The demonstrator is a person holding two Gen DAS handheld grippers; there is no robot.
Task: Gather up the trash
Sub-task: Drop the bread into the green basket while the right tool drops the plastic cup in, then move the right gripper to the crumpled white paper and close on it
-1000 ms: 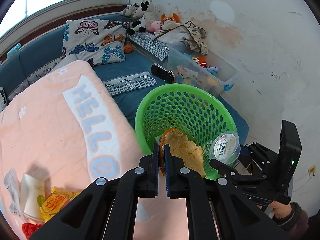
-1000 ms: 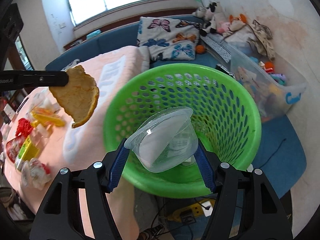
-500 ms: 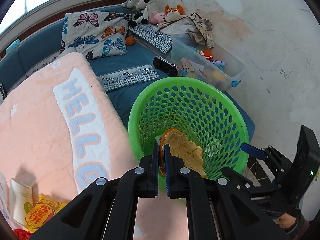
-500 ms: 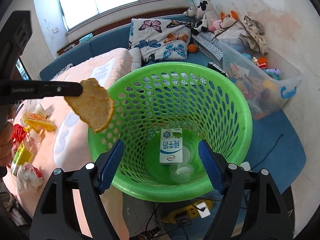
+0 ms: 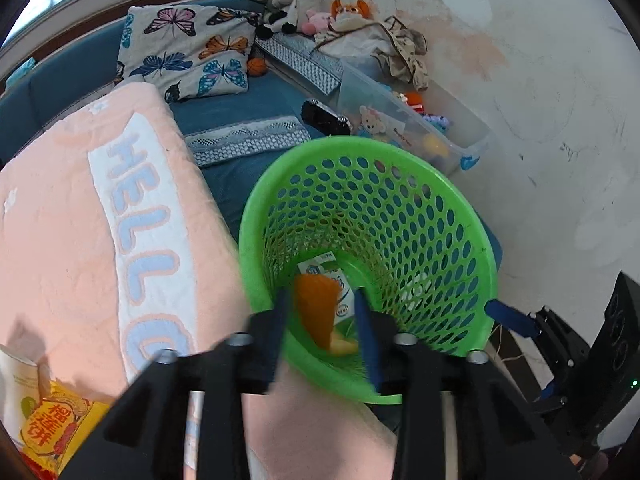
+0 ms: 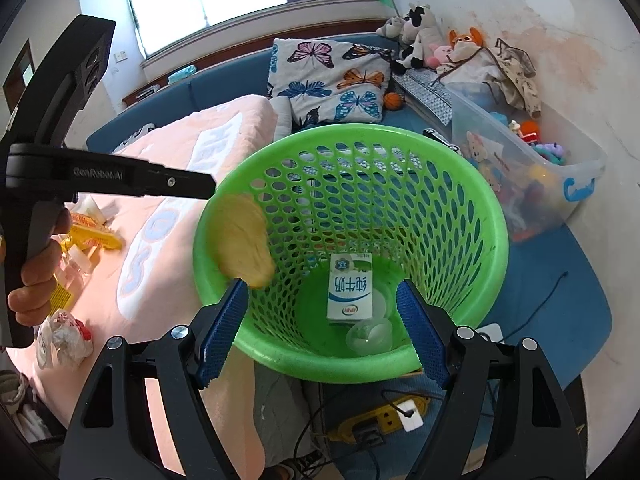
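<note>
Inside the one green basket (image 6: 472, 216) lie one milk carton (image 6: 350, 286) and one clear cup (image 6: 370, 334), one bread piece (image 6: 242, 246) dropping from the left gripper (image 5: 322, 320)'s opening jaws, the right gripper (image 6: 322, 328) open and empty.

Ahead of right gripper (image 6: 322, 334): basket (image 6: 472, 200), holding milk carton (image 6: 350, 286) and cup (image 6: 368, 336). Left: blanket (image 6: 168, 168) bearing wrappers (image 6: 94, 236). Beyond: cushion (image 6: 328, 80), toy bin (image 6: 560, 176).

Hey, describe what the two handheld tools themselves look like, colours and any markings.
Both are matte black plastic with two long angular fingers, silver pivot bolts and ribbed blue pads. The left tool carries white "GenRobot.AI" lettering along its side in the right wrist view. The right tool shows a small green light on its body in the left wrist view.
</note>
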